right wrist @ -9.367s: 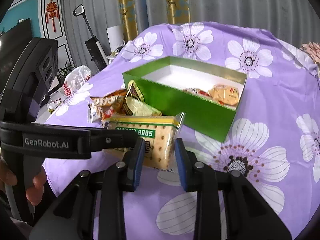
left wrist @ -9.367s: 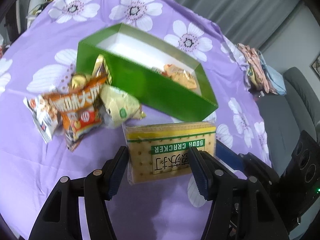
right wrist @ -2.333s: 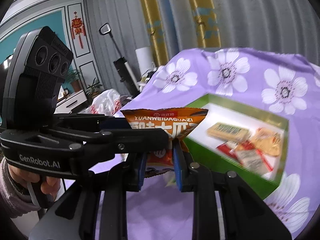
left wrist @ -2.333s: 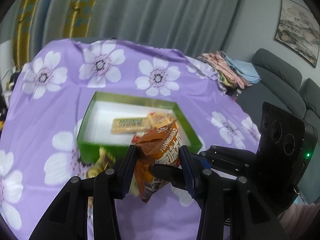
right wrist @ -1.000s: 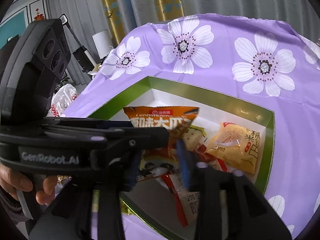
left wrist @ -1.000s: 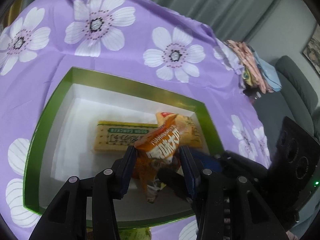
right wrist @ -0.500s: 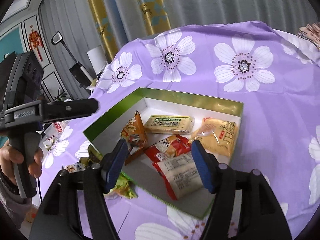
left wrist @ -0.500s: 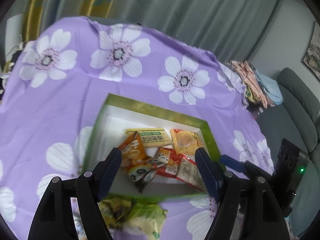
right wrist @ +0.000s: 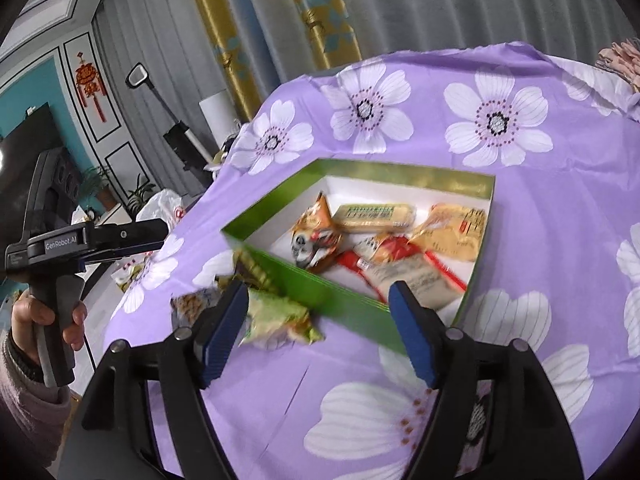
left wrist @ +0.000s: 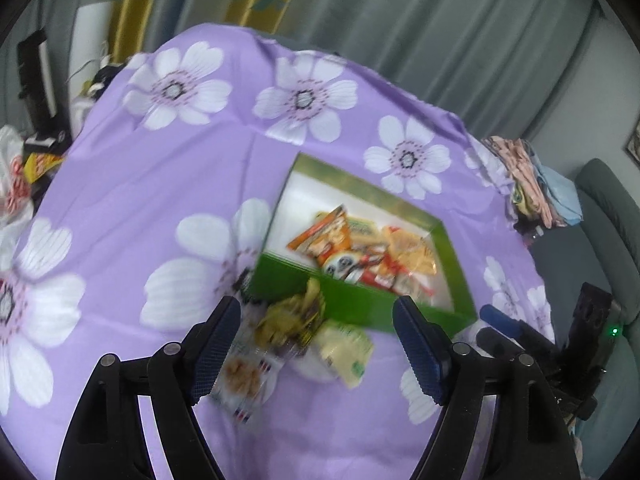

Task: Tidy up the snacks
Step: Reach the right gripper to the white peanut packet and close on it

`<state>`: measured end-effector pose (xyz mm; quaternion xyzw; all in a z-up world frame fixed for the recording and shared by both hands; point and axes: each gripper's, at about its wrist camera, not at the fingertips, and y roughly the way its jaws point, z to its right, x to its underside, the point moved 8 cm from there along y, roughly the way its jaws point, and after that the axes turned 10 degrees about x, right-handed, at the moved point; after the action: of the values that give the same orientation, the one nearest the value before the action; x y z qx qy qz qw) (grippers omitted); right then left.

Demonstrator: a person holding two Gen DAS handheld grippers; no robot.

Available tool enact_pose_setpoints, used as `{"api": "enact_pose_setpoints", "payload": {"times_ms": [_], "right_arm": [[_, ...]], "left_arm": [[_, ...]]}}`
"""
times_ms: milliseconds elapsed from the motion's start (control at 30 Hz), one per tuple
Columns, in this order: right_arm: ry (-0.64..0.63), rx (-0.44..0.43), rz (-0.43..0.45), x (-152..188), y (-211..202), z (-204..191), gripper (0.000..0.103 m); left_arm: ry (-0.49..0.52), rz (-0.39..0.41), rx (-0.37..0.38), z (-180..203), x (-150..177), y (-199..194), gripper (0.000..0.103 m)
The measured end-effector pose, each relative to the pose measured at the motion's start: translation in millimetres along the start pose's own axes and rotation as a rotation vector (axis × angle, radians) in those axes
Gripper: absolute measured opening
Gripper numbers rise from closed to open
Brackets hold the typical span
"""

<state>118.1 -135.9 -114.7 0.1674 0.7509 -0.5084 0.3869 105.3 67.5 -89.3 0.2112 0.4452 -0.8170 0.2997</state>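
A green box (left wrist: 352, 300) (right wrist: 320, 284) sits on the purple flowered cloth. Inside it lie an orange snack bag (left wrist: 324, 236) (right wrist: 314, 236), a soda cracker pack (right wrist: 374, 216), a yellow packet (right wrist: 452, 232) and a red and white packet (right wrist: 404, 268). Outside the box's near left corner lie a pale green packet (left wrist: 346, 350) (right wrist: 276, 316), a dark gold packet (left wrist: 292, 316) and a white packet (left wrist: 240, 376). My left gripper (left wrist: 318, 348) is open and empty above these loose packets. My right gripper (right wrist: 318, 328) is open and empty in front of the box.
The purple cloth (left wrist: 160, 184) covers a round table whose edge drops off at the left and far side. A pile of clothes (left wrist: 532, 184) lies at the far right by a grey sofa (left wrist: 608, 208). The left gripper's handle and hand (right wrist: 52, 280) show at left.
Both grippers let go of the orange snack bag, which now lies in the box, and opened. They have pulled back and toward the loose packets outside the box.
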Motion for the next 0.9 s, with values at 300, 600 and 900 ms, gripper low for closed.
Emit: {"api": "enact_pose_setpoints", "payload": {"times_ms": [300,600,900], "right_arm": [[-0.004,-0.021,-0.045,28.4,-4.2,-14.1,0.074],[-0.023,-0.093,-0.118,57.3,3.3,-44.6,0.074],[-0.079,-0.158,-0.187,71.3,22.5,-84.8,0.074]], "left_arm": [[-0.062,-0.039,-0.045,-27.9,42.8,-15.2,0.078],[-0.104,-0.071,-0.075,-52.2,73.2,-16.9,0.078],[-0.140,-0.059,-0.050,-69.3,78.7,-22.9,0.078]]}}
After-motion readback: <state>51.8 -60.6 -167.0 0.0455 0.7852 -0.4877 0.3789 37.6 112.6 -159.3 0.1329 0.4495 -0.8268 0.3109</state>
